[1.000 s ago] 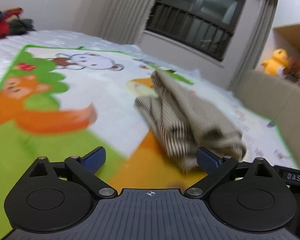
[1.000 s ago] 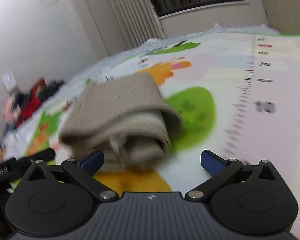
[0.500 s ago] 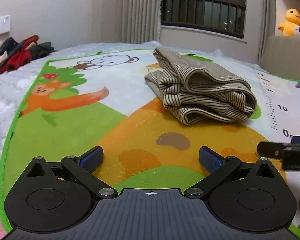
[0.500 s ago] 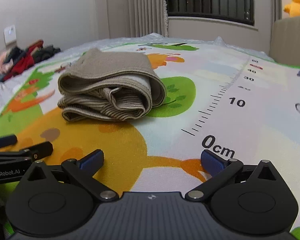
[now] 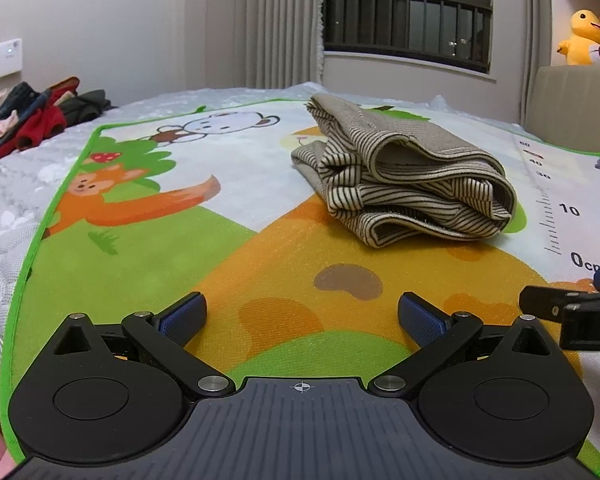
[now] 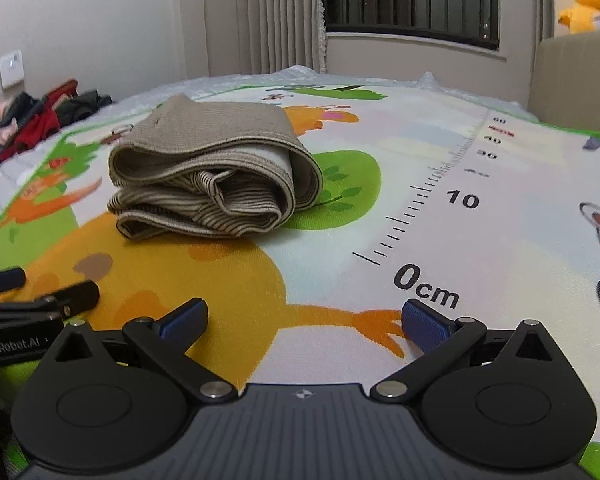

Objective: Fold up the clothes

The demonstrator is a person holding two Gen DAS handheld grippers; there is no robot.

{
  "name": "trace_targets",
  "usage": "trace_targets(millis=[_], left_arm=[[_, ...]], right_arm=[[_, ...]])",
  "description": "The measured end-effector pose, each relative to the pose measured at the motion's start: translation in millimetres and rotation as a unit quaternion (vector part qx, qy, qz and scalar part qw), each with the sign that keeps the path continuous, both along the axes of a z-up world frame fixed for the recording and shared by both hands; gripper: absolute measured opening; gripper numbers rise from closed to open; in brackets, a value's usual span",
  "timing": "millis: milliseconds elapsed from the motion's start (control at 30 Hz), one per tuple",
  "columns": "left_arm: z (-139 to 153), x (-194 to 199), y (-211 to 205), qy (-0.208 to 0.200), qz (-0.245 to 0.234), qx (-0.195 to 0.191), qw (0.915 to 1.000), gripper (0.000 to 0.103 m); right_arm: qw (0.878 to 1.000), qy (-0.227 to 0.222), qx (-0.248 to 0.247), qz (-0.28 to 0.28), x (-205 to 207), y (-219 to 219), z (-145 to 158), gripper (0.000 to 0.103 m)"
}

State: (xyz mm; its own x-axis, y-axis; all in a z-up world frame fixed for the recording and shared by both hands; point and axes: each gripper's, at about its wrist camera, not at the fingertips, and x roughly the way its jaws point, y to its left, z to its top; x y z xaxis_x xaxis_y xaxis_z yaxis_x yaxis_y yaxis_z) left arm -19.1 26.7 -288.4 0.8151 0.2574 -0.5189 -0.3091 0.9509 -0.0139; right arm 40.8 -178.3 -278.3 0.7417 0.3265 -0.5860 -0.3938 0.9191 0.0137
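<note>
Currently the striped garment [image 5: 404, 184] lies folded in a compact, slightly lumpy bundle on the cartoon play mat [image 5: 148, 248], near the printed ruler [image 6: 428, 200]. Left gripper [image 5: 300, 316] and right gripper [image 6: 304, 318] both hover low over the mat, well apart from the bundle, jaws spread wide and holding nothing. Judged from this, folding appears complete or nearly so. For a clean finish, press the upper layer flat and square the loose edges. Unfolded clothes [image 5: 32, 120] wait at far left.

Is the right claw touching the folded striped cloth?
Apart. The right wrist view shows bare mat between the open right claw and the folded striped cloth.
</note>
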Motion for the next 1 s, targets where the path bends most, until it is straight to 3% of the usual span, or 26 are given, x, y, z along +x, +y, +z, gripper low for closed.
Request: trace_targets(millis=[500, 1000], left_arm=[[-1.1, 0.8, -5.9, 0.001, 0.01, 0.017, 0.9998, 0.103], [-1.0, -2.4, -1.7, -0.003, 0.007, 0.008, 0.9999, 0.103]], right_arm=[[1.0, 0.005, 0.002, -0.006, 1.7, -3.2, -1.5, 0.103], [1.0, 0.002, 0.006, -0.011, 1.5, -5.7, -1.3, 0.103]])
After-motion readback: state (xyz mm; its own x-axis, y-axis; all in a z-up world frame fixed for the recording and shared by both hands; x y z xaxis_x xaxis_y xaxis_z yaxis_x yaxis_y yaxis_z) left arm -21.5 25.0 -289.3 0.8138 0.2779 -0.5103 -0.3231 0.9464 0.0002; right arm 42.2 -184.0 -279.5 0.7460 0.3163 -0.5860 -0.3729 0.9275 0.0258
